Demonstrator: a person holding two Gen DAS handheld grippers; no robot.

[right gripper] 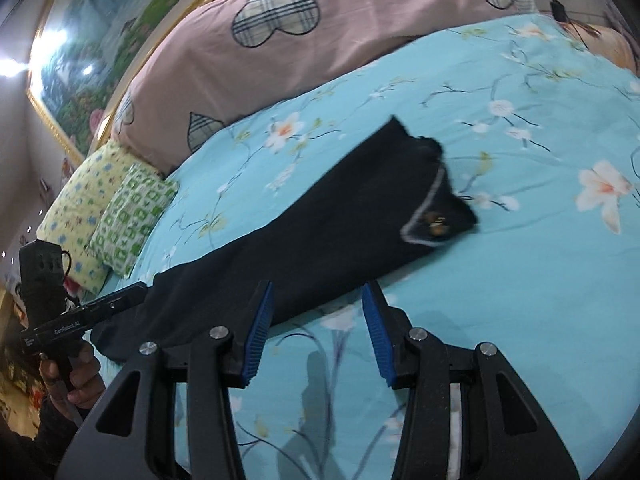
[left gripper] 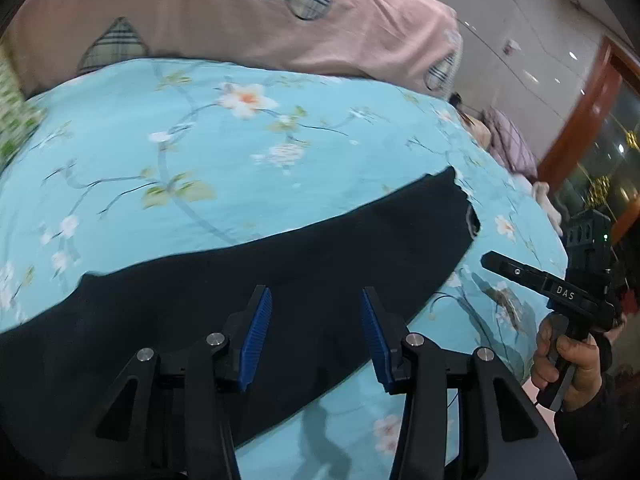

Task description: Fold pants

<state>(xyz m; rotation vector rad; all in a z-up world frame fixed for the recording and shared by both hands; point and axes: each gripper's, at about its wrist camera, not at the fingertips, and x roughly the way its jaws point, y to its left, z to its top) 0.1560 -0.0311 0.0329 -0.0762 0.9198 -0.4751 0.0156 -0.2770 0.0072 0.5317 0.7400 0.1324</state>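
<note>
Pants [left gripper: 248,280], black and already doubled leg on leg, lie in a long strip across the floral blue bed sheet [left gripper: 160,140], waistband end [right gripper: 436,208] toward the far side and the leg ends near the left hand [right gripper: 72,372]. A pink quilt [right gripper: 320,60] with plaid hearts and two small pillows [right gripper: 116,216] sit beyond them, well clear.

The left tongs [left gripper: 316,320] hover over the middle of the strip, pads parted to a middling gap with nothing between them. The right tongs [right gripper: 318,320] hang at the near edge of the cloth, likewise half open and holding nothing.

The likely trouble from here is in the pick-up. Dark cloth in two layers gives little to see, so a pinch could catch only the upper leg and peel it off the lower, undoing the alignment. A pinch too deep might take the sheet along with the pants. And if the two hands lift unevenly, the strip would skew and the fold come out crooked.
</note>
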